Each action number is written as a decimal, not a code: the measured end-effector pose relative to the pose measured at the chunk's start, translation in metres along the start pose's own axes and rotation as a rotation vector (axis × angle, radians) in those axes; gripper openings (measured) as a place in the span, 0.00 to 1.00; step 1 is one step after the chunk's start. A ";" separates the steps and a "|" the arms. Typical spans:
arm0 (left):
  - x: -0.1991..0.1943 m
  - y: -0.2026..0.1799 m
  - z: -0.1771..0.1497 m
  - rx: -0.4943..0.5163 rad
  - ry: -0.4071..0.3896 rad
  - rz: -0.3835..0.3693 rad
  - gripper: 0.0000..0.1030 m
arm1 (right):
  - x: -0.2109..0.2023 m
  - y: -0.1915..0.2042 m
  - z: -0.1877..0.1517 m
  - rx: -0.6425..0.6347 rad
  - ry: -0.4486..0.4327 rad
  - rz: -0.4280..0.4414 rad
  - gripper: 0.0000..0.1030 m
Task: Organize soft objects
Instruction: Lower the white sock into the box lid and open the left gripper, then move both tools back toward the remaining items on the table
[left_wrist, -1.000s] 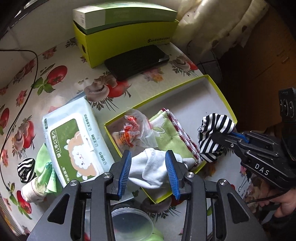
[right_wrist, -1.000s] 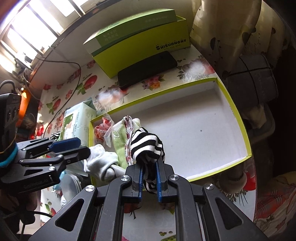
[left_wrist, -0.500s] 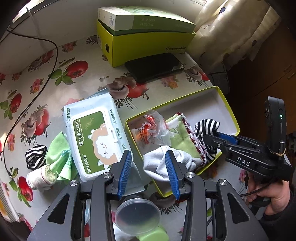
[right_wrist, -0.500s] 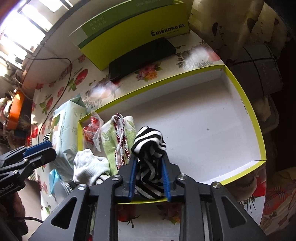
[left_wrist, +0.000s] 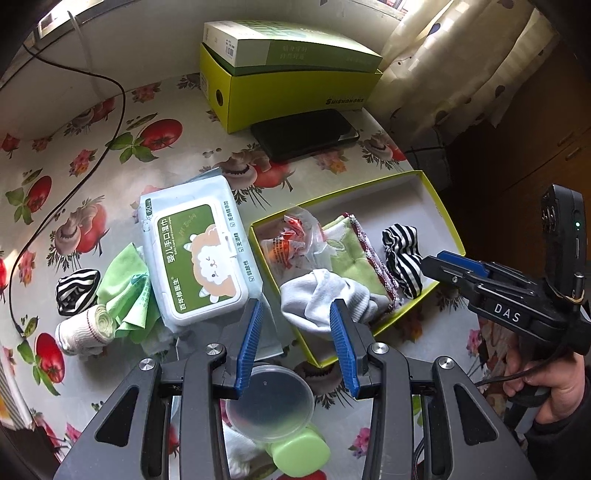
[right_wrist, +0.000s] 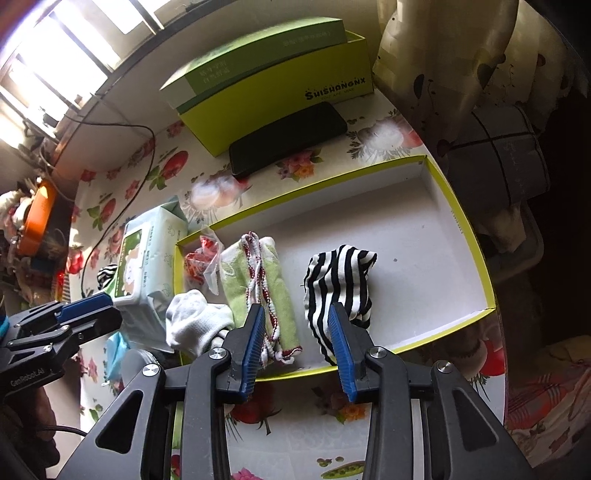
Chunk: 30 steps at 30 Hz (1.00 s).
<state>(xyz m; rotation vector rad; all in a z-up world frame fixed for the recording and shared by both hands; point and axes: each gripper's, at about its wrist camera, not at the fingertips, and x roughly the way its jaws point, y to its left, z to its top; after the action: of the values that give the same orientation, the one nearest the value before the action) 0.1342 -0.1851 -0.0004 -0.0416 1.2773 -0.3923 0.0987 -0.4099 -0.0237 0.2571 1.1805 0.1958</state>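
Right wrist view: crumpled striped knit sock (right_wrist: 338, 284) in shallow cardboard tray (right_wrist: 469, 236), both tongs (right_wrist: 297, 334) spread, empty.

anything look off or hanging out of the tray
Yes: the white sock is draped over the near-left corner of the yellow-edged tray, half in and half out, while the striped sock and green towel lie fully inside.

- My left wrist camera looks steeply down along its fingers, close over the table (left_wrist: 110, 155); the tray (left_wrist: 441, 212) sits right of centre, my right gripper (left_wrist: 452, 267) at the right edge.
- My right wrist camera tilts down too, close above the tray's (right_wrist: 476, 254) near rim.
- Both views share the tray, the wipes pack (left_wrist: 195, 258) (right_wrist: 142, 266) and the green box (left_wrist: 295, 88) (right_wrist: 280, 99) at the top.
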 end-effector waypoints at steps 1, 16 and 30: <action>-0.002 0.000 -0.001 -0.002 -0.003 -0.001 0.38 | -0.004 0.003 -0.001 -0.008 -0.006 0.001 0.34; -0.029 0.018 -0.023 -0.067 -0.048 -0.024 0.38 | -0.026 0.052 -0.012 -0.122 -0.028 0.016 0.40; -0.052 0.033 -0.043 -0.103 -0.104 0.033 0.38 | -0.037 0.088 -0.026 -0.212 -0.027 0.043 0.46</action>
<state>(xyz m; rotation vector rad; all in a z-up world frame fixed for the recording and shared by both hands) 0.0904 -0.1304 0.0270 -0.1263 1.1928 -0.2923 0.0595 -0.3337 0.0260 0.0985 1.1178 0.3522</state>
